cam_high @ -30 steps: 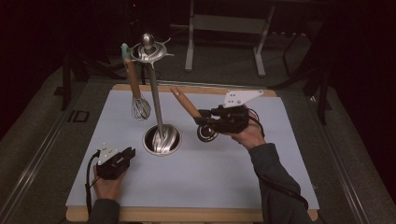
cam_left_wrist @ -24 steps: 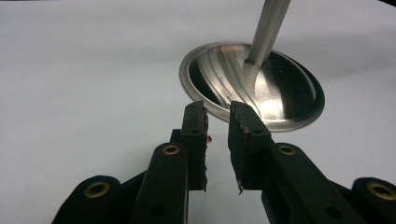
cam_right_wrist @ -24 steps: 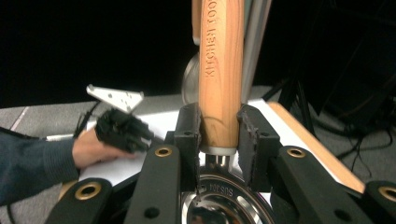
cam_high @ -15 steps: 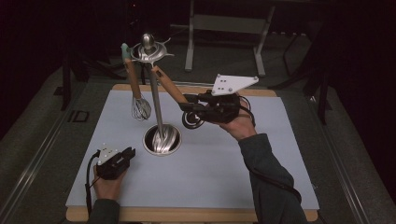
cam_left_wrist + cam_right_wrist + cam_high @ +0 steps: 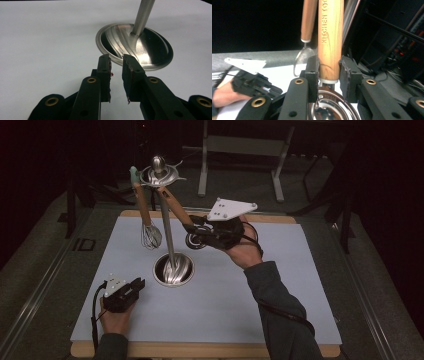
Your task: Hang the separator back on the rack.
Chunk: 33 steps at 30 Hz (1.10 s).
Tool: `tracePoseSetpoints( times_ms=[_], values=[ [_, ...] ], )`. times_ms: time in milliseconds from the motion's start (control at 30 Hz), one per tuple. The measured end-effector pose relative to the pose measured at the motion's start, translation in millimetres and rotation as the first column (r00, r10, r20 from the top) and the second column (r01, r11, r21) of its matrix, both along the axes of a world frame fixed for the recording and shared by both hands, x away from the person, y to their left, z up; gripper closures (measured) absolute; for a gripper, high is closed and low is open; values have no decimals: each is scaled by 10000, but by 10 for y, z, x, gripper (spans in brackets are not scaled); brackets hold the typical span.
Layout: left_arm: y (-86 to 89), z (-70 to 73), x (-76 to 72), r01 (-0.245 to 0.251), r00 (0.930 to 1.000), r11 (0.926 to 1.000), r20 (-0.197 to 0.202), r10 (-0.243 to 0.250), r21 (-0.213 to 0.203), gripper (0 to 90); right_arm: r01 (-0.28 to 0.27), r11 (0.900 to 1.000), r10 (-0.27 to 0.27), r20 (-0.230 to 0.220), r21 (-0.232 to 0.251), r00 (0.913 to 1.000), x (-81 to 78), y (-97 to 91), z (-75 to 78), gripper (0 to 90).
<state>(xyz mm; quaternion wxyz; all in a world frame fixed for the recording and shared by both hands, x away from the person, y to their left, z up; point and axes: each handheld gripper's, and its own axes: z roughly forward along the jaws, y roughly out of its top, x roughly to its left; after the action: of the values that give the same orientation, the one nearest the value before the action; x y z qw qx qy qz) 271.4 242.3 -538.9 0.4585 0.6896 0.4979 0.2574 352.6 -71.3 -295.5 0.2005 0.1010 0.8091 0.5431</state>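
Observation:
A metal utensil stand [image 5: 166,227] rises from a round base [image 5: 173,270] on the white mat. From its top ring [image 5: 159,172] hangs a whisk [image 5: 151,236] with a wooden handle. My right gripper [image 5: 200,231] is shut on a wooden-handled utensil [image 5: 175,207], which slants up with its handle tip at the ring and its round metal head [image 5: 194,240] by the jaws. In the right gripper view the handle [image 5: 330,32] stands between the pads [image 5: 312,67], which have just eased open slightly. My left gripper [image 5: 137,285] rests on the mat, open and empty [image 5: 116,62], pointing at the base [image 5: 150,53].
The white mat [image 5: 250,310] lies on a wooden board with a dark floor around it. A metal frame [image 5: 240,150] stands behind the table. In the right gripper view the whisk's handle [image 5: 308,20] hangs just behind, and the other gripper [image 5: 254,85] lies lower left.
My right gripper has carried the utensil left and upward, swinging its handle tip from open air up to the stand's top ring. The left gripper has stayed put.

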Motion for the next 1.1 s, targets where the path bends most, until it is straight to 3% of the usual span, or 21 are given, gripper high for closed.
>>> tracePoseSetpoints(
  times_ms=[233, 300, 400, 633, 833, 900, 1100],
  values=[
    [-1, 0, -1, 5, 10000, 10000, 3, -5, 3, 766, 1, 9999, -3, -194, -142, 9998, 13, 64, -40, 696],
    [-1, 0, -2, 10, 10000, 10000, 6, -10, 11, 766, 1, 10000, -2, -229, -55, 9997, 21, 65, -37, 646],
    [-1, 0, -3, 13, 10000, 10000, 12, -13, 7, 766, -49, 9996, 58, -312, 289, 9995, 18, 29, -10, 642],
    [-3, 0, -2, -4, 10000, 10000, 9, 4, 24, 766, 57, 9995, -35, -749, 300, 9972, 59, -105, -39, 619],
    [-3, 0, -2, -1, 10000, 10000, 0, 1, 19, 765, 182, 9996, -151, -1332, 217, 9910, 119, -213, -111, 606],
    [-3, 0, 0, 0, 10000, 10000, -20, 0, 32, 764, 379, 9991, -340, -1769, 189, 9836, 158, -306, -171, 599],
    [-3, -1, 4, -7, 10000, 10000, -59, 8, 37, 763, 616, 9980, -578, -2205, 105, 9737, 216, -479, -275, 575]
  ],
)
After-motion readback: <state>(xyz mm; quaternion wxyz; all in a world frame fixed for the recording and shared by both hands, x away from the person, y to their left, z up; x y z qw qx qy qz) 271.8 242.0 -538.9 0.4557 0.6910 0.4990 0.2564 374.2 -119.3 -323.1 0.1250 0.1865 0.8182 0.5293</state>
